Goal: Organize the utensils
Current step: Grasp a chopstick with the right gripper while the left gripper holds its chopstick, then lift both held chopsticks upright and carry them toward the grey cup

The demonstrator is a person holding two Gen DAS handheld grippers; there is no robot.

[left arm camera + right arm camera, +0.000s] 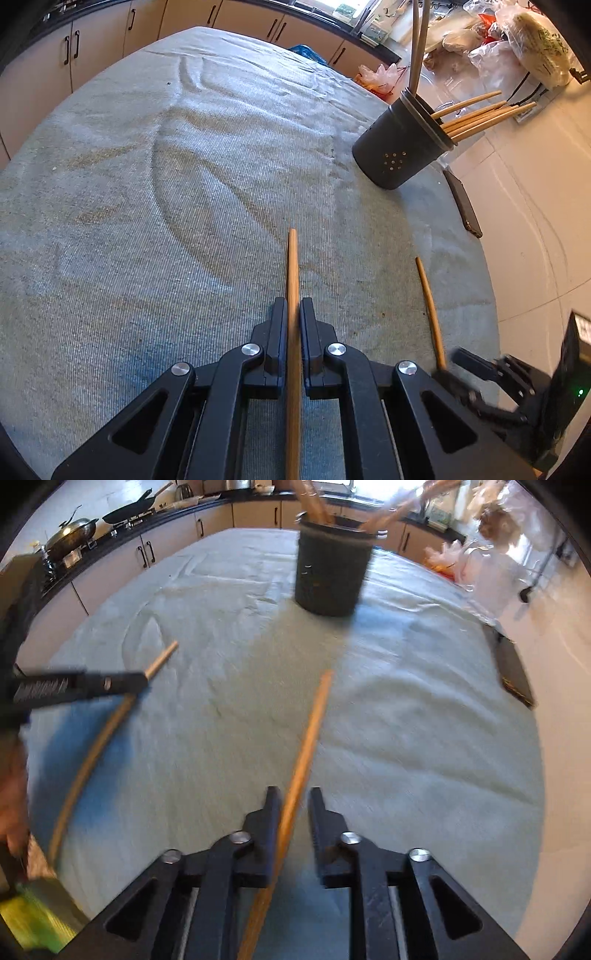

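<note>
Left gripper (pixel 293 314): clamped tight on a wooden chopstick (pixel 293 273), which runs straight out ahead between the pads.
Right gripper (pixel 293 805): jaws partly apart, a second chopstick (pixel 306 746) lying between them; it seems to lean on the left finger, clear of the right one. View is blurred.
Table: grey-green cloth (pixel 147 206), rumpled in long creases.
Holder: dark round utensil holder (pixel 400 147) stands further back near the table's right edge, several chopsticks (pixel 476 114) fanning out of its top.
</note>
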